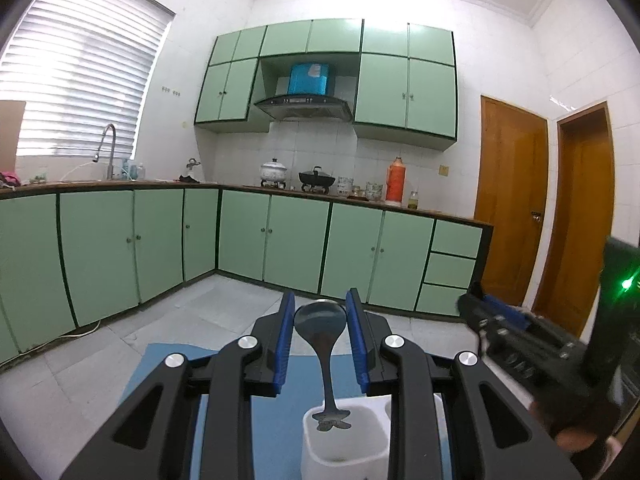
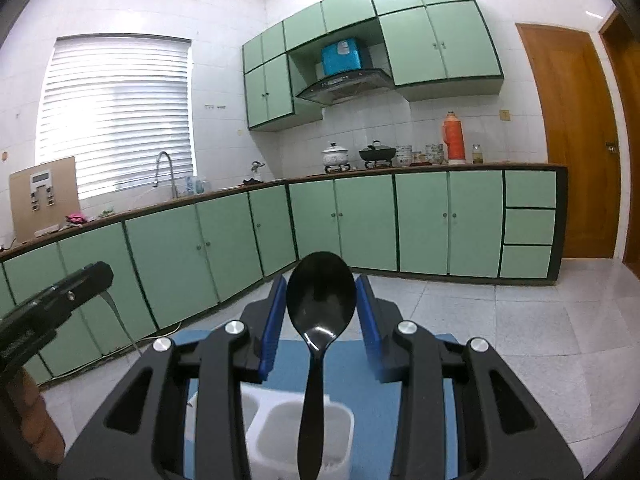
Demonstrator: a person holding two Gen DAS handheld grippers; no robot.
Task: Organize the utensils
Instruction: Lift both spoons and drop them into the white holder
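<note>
Left wrist view: my left gripper [image 1: 320, 312] fingers clamp a metal spoon [image 1: 322, 334] above the white utensil holder [image 1: 346, 440]; my right gripper [image 2: 322, 304] fingers clamp a black plastic spoon [image 2: 320, 308].

Left gripper [image 1: 320, 304] with a metal spoon [image 1: 322, 344] above a white holder [image 1: 346, 446].

The spoon stood between the blue pads [image 1: 285, 340], bowl up at the fingertips, its sides touching or nearly touching both pads; the handle ran down so its decorated end sat inside the holder's near compartment. The holder rested on a blue mat [image 1: 276, 408], directly below the fingers, with a second compartment partly visible on its right. To the holder's upper right, the right gripper [image 1: 500, 320] came in from the frame's edge; its jaw state could not be read. Far behind the holder stood green cabinets [image 1: 296, 236] and, rightward, a wooden door [image 1: 510, 204].
</note>
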